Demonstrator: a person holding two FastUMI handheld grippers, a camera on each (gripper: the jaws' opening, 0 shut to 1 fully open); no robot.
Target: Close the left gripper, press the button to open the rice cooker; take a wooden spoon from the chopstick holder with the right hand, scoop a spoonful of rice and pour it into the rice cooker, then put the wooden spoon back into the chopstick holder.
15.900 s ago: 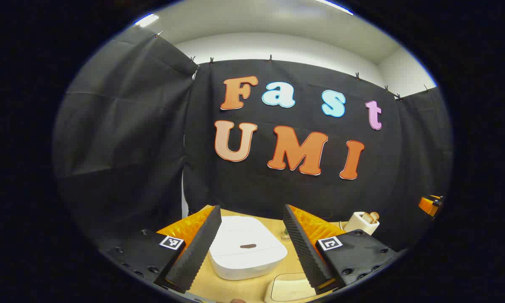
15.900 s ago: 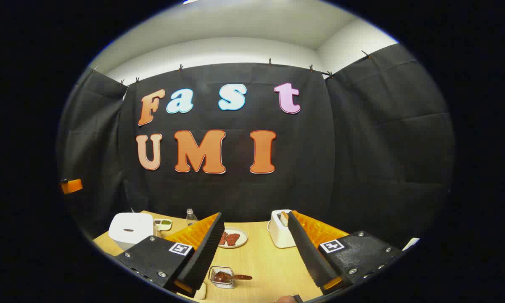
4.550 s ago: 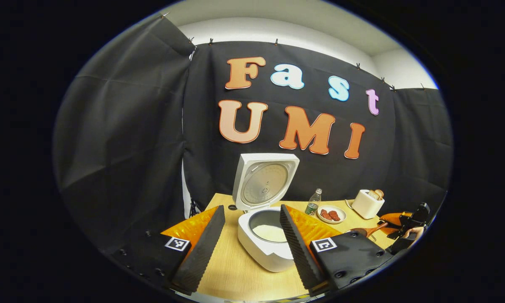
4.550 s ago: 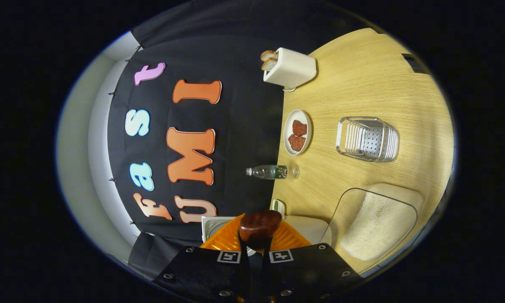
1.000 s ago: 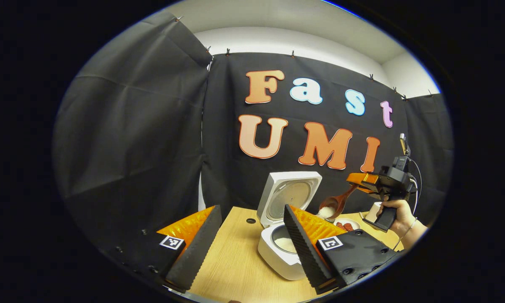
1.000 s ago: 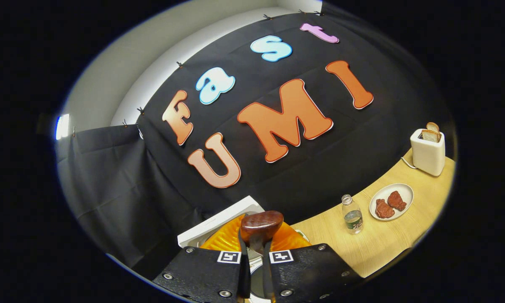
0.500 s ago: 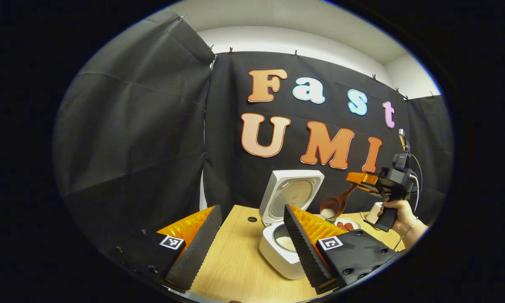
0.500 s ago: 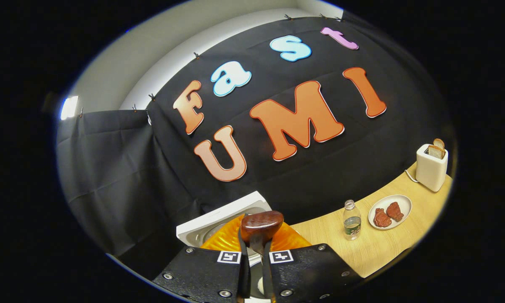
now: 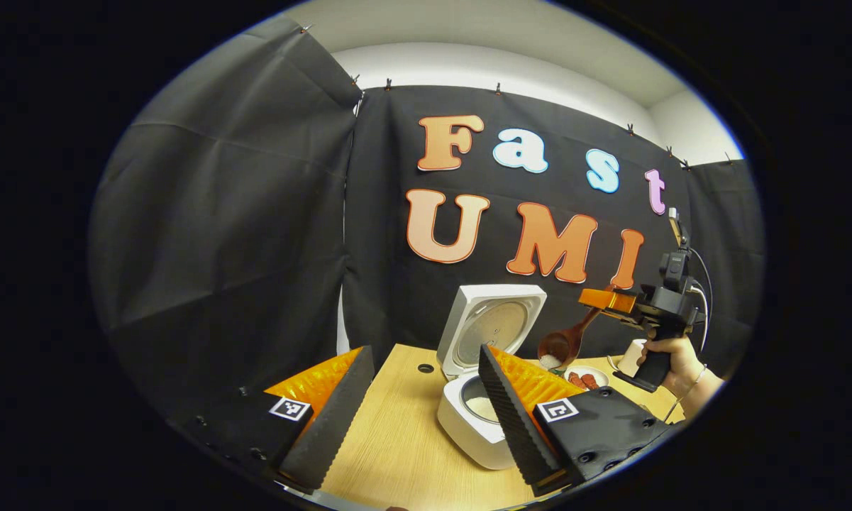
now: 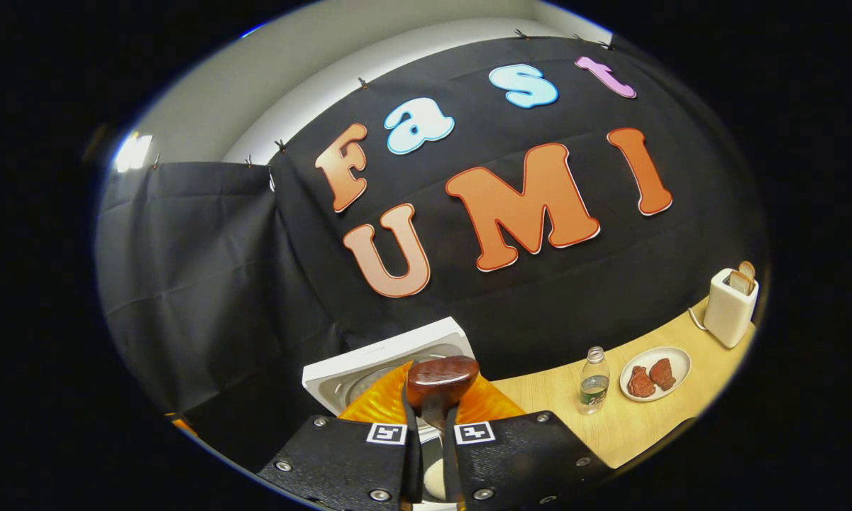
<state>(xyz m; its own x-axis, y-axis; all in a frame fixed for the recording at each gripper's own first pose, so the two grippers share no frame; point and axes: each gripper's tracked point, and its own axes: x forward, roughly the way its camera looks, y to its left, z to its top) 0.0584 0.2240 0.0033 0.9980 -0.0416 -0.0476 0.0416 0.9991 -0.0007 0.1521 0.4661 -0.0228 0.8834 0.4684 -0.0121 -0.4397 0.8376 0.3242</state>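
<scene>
The rice cooker [image 9: 479, 419] stood on the wooden tabletop [image 9: 397, 454] with its lid [image 9: 495, 323] raised upright at the rear, the metal inner face of the lid turned forward. Its pot held a layer of white rice [image 9: 482, 408]. The left gripper [image 9: 426, 411] was held low over the tabletop's near edge with its fingers wide apart and nothing between them; the cooker body appeared between and behind the fingers.

The right gripper [image 9: 599, 301], carried by a hand [image 9: 670, 358], was held in the air to the right of the raised lid. Its fingers were clamped on the handle of the wooden spoon [image 9: 566, 344]. The spoon's long axis sloped down and away from the gripper toward the cooker, bowl end lowest, with a small heap of rice in the bowl. In the right gripper view the spoon [image 10: 440, 383] projected straight forward from the closed fingers, above the cooker lid [image 10: 390, 355].

Toward the tabletop's far right stood a plastic bottle [image 10: 593, 390], a plate [image 10: 656, 372] holding two reddish pieces of food, and a white toaster [image 10: 731, 305] with bread slices in its slots.
</scene>
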